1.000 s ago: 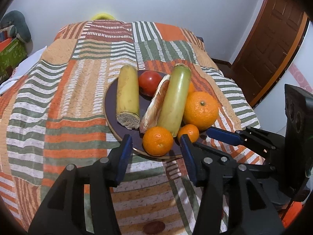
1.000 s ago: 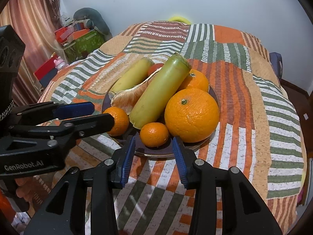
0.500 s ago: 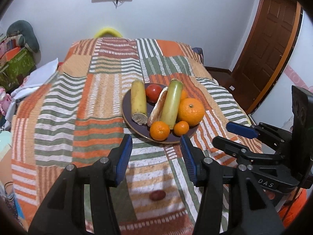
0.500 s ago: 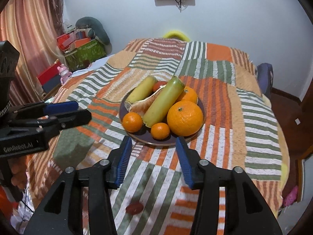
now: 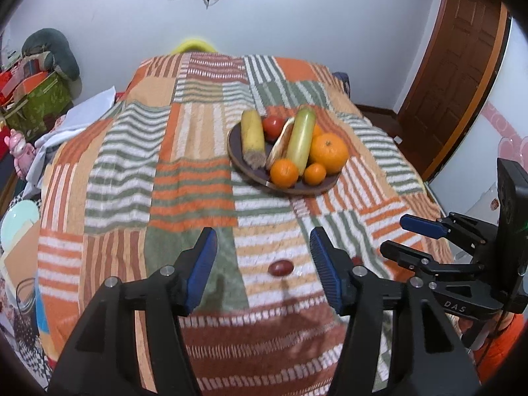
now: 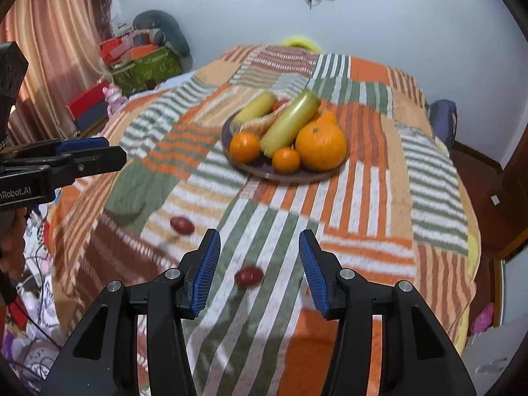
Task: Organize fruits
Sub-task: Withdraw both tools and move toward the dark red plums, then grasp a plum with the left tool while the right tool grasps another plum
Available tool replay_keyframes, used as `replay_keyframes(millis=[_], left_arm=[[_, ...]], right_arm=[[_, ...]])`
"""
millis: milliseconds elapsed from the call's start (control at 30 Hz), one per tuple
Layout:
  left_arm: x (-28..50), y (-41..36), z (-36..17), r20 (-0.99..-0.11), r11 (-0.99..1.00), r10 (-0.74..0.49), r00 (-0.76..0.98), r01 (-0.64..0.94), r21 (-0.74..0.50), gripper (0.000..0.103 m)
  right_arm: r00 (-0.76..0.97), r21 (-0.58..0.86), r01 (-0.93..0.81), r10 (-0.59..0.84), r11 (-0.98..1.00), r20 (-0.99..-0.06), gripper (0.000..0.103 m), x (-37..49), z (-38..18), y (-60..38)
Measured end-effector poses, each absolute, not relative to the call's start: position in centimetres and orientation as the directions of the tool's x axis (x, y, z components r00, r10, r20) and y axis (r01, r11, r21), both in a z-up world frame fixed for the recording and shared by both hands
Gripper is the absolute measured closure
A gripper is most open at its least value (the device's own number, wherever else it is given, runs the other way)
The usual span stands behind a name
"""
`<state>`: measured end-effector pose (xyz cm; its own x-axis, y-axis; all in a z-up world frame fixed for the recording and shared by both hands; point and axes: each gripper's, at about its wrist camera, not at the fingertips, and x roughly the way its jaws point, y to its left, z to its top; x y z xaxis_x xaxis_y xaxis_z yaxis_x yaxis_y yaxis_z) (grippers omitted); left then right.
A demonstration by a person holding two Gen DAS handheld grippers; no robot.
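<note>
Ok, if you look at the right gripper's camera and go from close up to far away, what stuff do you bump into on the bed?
right gripper → dark red fruit between its fingers → second dark red fruit → small orange → big orange on the plate → yellow thing behind the bed

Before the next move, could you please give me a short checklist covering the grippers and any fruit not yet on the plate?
1. Left gripper jaws open, empty: ok.
2. Right gripper jaws open, empty: ok.
3. All fruit on the plate: not ok; two small red fruits lie on the blanket.
4. Nearer red fruit lined up between right jaws: ok.
5. Other red fruit lined up between left jaws: ok.
6. Plate has a free spot: cannot tell.
</note>
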<state>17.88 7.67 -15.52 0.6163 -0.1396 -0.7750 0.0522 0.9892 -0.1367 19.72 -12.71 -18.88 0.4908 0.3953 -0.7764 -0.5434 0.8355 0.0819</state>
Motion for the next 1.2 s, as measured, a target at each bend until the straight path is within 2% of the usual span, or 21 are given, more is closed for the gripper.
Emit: replay_keyframes(millis=[267, 533, 800, 1100, 1133, 1200], left_arm=[[16.8, 6.9, -18.4, -0.81, 0.992, -0.129, 0.572, 0.072, -0.107, 0.045], [17.7, 6.1, -21.6, -0.844, 0.983, -0.183, 0.504, 0.093, -0.157, 0.061], [18.7, 5.1, -23.4, -0.864, 0.977, -0.212, 0.457, 0.114, -0.18, 0.061], [20.0, 4.6, -24.2, -0.867, 0.978, -0.209, 0.452, 0.095, -0.186, 0.061], [20.2, 4.6, -24.2, -0.866, 0.98, -0.198, 0.459, 0.083, -0.181, 0.062], [20.5, 4.6, -24.3, -0.866, 0.982, -0.188, 0.463, 0.072, -0.175, 0.075]], right_arm=[[0.435, 0.086, -0.559, 0.38, 0.825, -0.817, 0.057, 18.7, -22.1, -12.1], [0.381, 0.121, -0.571, 0.393, 0.812, -0.837, 0.057, 19.2, -24.0, -11.8], [0.379, 0.13, -0.576, 0.404, 0.807, -0.832, 0.08, 19.5, -24.4, -12.0], [0.404, 0.15, -0.56, 0.426, 0.815, -0.809, 0.081, 19.8, -23.5, -12.9], [0.407, 0.152, -0.558, 0.429, 0.816, -0.807, 0.081, 19.8, -23.4, -12.9], [0.412, 0.156, -0.555, 0.433, 0.817, -0.801, 0.081, 19.7, -23.1, -13.1]])
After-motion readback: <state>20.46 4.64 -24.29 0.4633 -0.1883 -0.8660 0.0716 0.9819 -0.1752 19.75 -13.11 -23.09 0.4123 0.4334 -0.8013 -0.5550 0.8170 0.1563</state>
